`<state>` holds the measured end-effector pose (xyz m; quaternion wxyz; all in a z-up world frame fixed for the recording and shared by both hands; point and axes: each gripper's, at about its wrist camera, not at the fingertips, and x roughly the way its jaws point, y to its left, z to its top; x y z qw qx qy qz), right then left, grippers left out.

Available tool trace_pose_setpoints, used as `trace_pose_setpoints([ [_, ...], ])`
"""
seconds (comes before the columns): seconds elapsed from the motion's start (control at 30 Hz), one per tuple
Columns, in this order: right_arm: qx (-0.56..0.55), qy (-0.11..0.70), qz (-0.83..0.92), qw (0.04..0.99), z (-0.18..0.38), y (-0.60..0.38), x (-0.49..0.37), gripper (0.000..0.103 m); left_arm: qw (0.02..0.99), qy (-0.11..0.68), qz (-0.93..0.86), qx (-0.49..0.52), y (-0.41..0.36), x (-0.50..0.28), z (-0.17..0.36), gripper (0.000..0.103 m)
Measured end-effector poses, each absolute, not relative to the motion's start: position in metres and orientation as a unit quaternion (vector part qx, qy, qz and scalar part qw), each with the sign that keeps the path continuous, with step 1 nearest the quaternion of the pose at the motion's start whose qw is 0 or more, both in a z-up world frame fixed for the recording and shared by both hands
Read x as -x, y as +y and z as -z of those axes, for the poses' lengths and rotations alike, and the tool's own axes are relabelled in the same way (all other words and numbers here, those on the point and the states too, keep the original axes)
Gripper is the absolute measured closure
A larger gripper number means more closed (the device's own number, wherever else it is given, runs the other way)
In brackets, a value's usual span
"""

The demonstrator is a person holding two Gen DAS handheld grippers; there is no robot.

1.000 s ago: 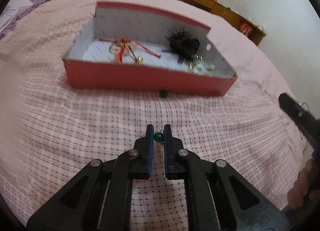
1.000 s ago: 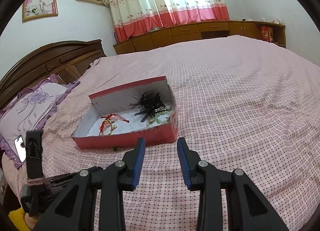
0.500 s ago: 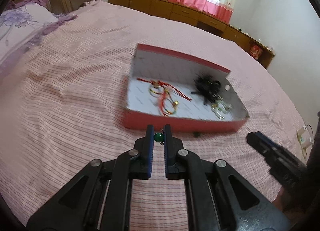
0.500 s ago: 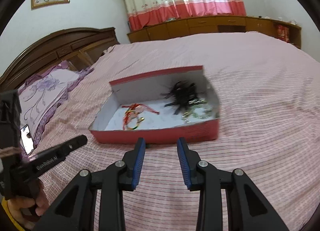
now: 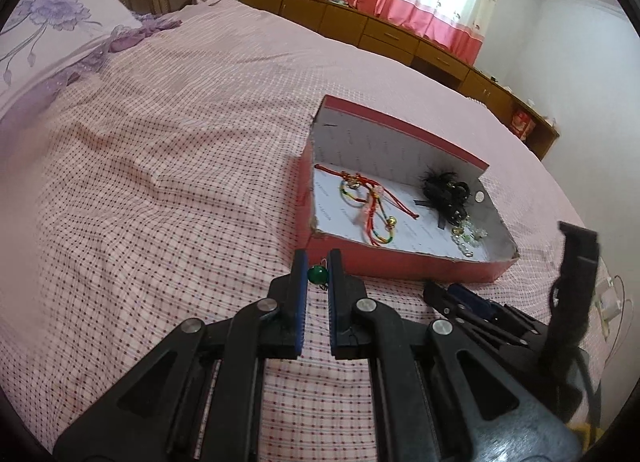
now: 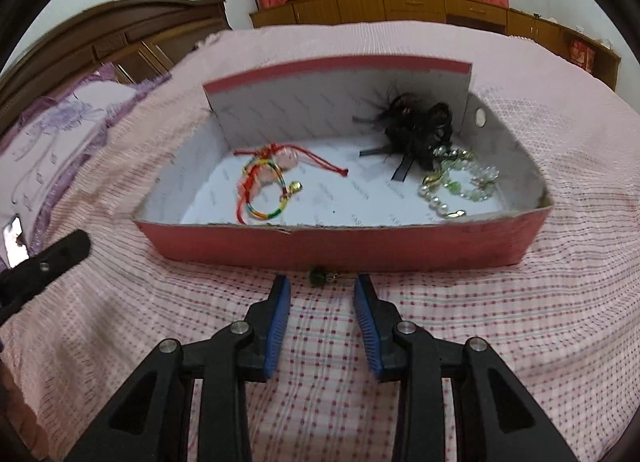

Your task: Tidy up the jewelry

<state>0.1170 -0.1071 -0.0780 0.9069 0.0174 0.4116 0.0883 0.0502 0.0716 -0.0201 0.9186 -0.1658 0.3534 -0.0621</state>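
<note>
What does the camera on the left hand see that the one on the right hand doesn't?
Only the left camera shows the green bead pinched in the left tongs, with the right tongs low at the side. Only the right camera shows a small dark green trinket lying on the bedspread just outside the red box, ahead of the open right tongs. Both show the box holding a red cord bracelet, a black feathery piece and a pale bead bracelet.
</note>
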Motion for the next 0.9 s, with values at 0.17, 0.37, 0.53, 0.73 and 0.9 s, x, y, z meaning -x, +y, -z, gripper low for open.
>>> trace_pose_setpoints([
  [0.17,-0.008,0.425,-0.075,0.902,0.087,-0.101,-0.130,0.067,0.917,0.355,0.061,0.174,0.076,-0.052,0.025,0.103],
  [0.37,0.009,0.436,-0.066,0.897,0.094,-0.094,-0.138,0.064,0.915,0.357,0.063,0.177,0.074,-0.053,0.030,0.103],
  [0.53,0.012,0.435,-0.063,0.898,0.096,-0.092,-0.138,0.089,0.915,0.360,0.065,0.173,0.071,-0.053,0.031,0.103],
  [0.73,-0.008,0.428,-0.082,0.900,0.092,-0.099,-0.132,0.090,0.917,0.356,0.066,0.165,0.067,-0.049,0.026,0.103],
  [0.9,-0.020,0.413,-0.103,0.905,0.080,-0.109,-0.116,0.090,0.921,0.350,0.068,0.157,0.061,-0.044,0.017,0.103],
])
